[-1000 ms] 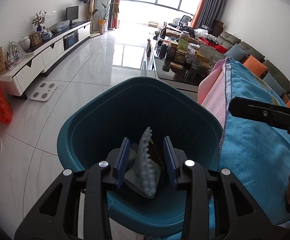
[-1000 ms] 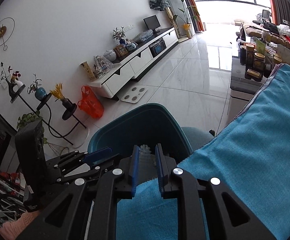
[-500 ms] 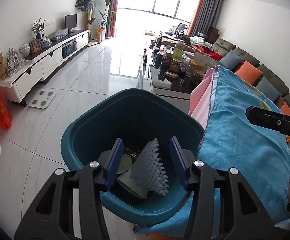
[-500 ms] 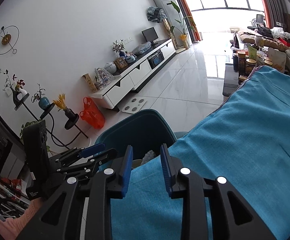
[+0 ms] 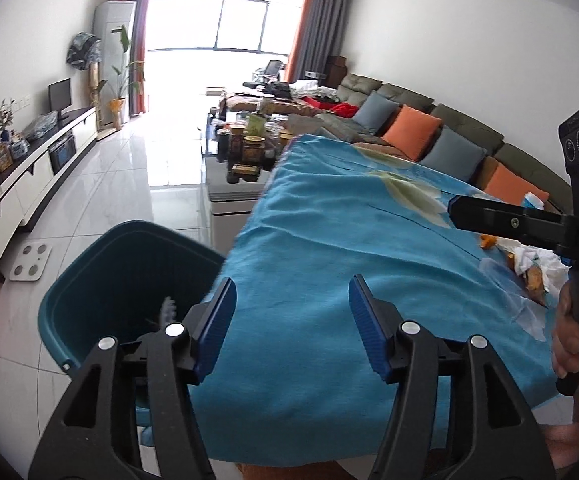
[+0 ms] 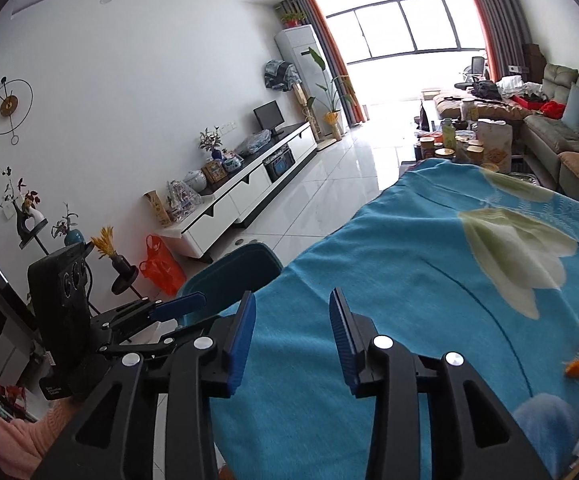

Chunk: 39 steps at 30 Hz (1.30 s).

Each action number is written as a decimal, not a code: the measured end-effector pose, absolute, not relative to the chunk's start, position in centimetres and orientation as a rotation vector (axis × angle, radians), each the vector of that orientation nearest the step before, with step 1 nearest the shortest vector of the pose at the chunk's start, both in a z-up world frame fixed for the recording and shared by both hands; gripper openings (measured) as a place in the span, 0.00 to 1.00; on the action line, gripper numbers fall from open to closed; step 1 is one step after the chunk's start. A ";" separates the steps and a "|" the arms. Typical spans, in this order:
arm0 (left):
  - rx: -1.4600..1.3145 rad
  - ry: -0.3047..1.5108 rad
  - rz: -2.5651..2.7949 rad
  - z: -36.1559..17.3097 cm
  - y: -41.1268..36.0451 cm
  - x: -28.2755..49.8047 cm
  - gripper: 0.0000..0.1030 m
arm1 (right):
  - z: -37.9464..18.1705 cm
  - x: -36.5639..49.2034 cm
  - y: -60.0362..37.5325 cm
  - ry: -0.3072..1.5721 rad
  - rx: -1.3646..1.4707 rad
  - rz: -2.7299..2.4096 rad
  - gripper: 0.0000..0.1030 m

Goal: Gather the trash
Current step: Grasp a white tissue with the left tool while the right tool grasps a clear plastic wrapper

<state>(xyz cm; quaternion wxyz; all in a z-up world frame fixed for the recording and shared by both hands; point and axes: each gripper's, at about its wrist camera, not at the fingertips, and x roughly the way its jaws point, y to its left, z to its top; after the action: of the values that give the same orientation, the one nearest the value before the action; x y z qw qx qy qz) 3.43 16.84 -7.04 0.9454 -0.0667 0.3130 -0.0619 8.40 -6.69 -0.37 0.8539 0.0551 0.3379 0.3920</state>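
Left wrist view: left gripper (image 5: 291, 322) hangs over the blue cloth (image 5: 349, 248), jaws opening, nothing between them. The teal bin (image 5: 101, 280) sits at eight o'clock, white foam netting (image 5: 167, 312) inside. Remaining trash (image 5: 529, 268), peel and crumpled wrappers, lies at three o'clock beside the right gripper (image 6: 291, 338), whose jaws are also opening and empty. Best approach, I judge: spread fully, descend onto one scrap, pinch without catching cloth.

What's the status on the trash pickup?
Left claw and right claw opening, both empty. Foam net in teal bin. Peels and wrappers remain on blue cloth. Nothing in the way.
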 end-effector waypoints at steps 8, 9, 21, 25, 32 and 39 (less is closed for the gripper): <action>-0.032 0.636 -0.403 -6.4 6.4 3.7 0.57 | 0.2 5.5 -15.9 0.652 0.147 0.631 0.38; -0.021 0.637 -0.432 -6.4 5.0 3.8 0.57 | 0.2 5.3 -17.1 0.645 0.156 0.597 0.38; 0.099 0.625 -0.713 -5.5 -7.6 3.7 0.64 | -0.6 3.4 -29.9 0.592 0.293 0.317 0.38; 0.136 0.623 -0.767 -5.2 -10.8 3.8 0.67 | -1.5 3.4 -32.1 0.589 0.329 0.276 0.38; 0.167 0.658 -0.789 -5.8 -14.6 5.1 0.67 | -2.9 3.6 -34.4 0.602 0.366 0.250 0.38; 0.159 0.724 -0.806 -6.6 -16.3 6.7 0.44 | -4.4 4.6 -35.9 0.633 0.416 0.242 0.42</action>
<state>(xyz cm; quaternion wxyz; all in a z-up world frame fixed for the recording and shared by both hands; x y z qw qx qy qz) 6.71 -16.27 -6.60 0.8537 0.0756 0.3443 -0.3833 4.63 -35.86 -4.39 0.9220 0.2026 0.3082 0.1178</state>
